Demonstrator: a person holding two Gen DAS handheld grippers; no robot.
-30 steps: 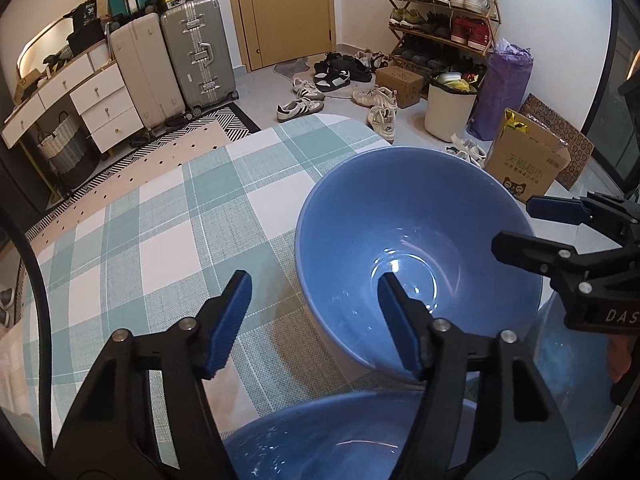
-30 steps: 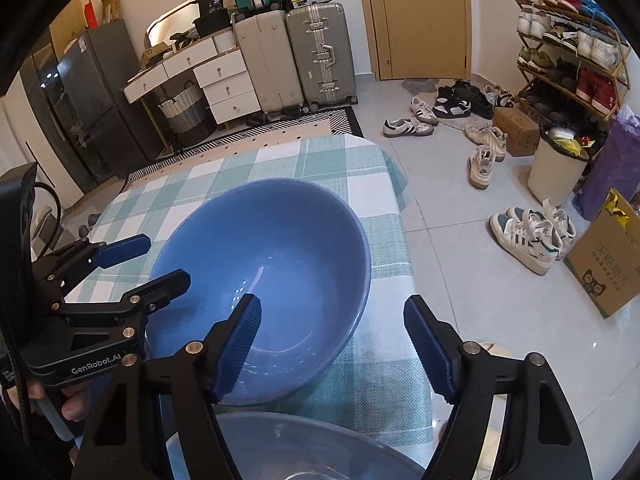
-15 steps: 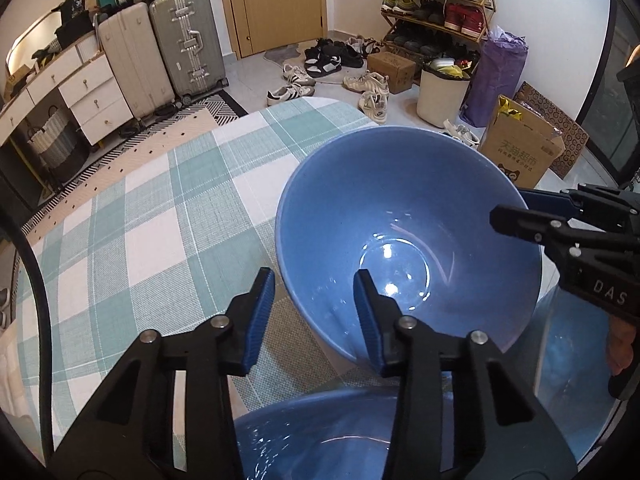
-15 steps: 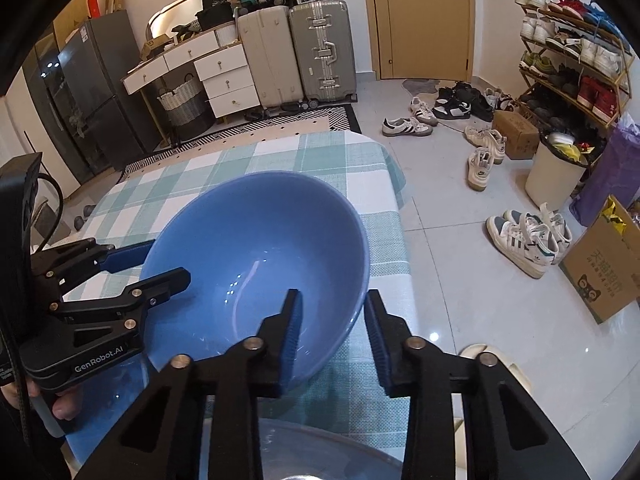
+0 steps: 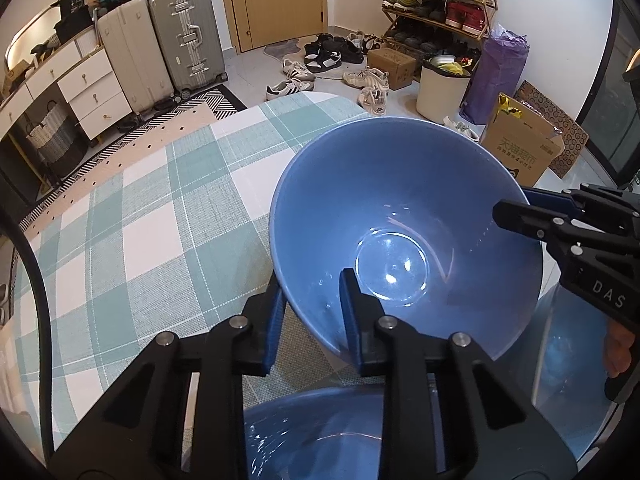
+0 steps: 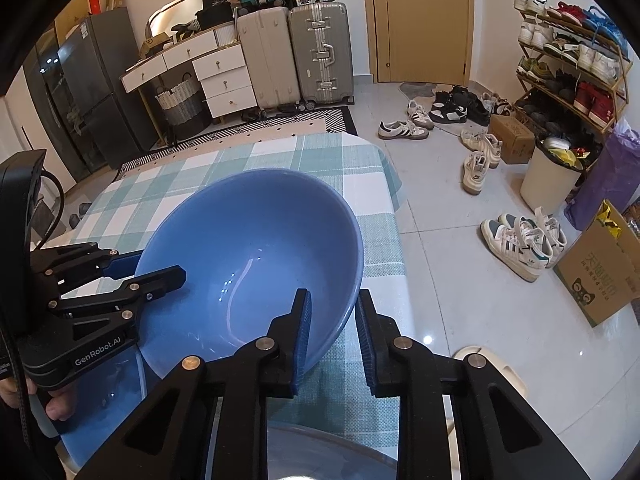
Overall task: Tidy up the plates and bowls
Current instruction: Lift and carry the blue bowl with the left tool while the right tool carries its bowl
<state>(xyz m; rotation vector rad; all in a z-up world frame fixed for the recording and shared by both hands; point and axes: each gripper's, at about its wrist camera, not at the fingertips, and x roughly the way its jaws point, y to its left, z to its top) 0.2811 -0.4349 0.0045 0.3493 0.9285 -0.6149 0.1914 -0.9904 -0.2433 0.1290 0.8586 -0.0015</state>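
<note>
A large blue bowl (image 5: 400,208) (image 6: 248,248) hangs tilted over the green checked tablecloth (image 5: 140,240), its near edge raised. My left gripper (image 5: 312,280) is shut on its near-left rim, one pad inside the bowl and one outside. My right gripper (image 6: 332,294) has its jaws closing on the right rim, with the pads pressing the bowl's wall between them. Each gripper also shows in the other's view: the right gripper (image 5: 520,208) and the left gripper (image 6: 152,276). A second blue bowl (image 5: 312,432) sits right below my left gripper.
A blue dish (image 5: 568,340) (image 6: 108,392) lies under the held bowl, and a greyish bowl (image 6: 320,452) lies under my right gripper. The table's edge (image 6: 394,216) runs close on the right. Shoes (image 6: 520,240), a cardboard box (image 6: 600,276) and a white bin (image 6: 552,176) stand on the floor.
Both grippers went from wide open to closed on the bowl's rim. The bowl has tipped up, with its opening turned more towards the left wrist camera.
</note>
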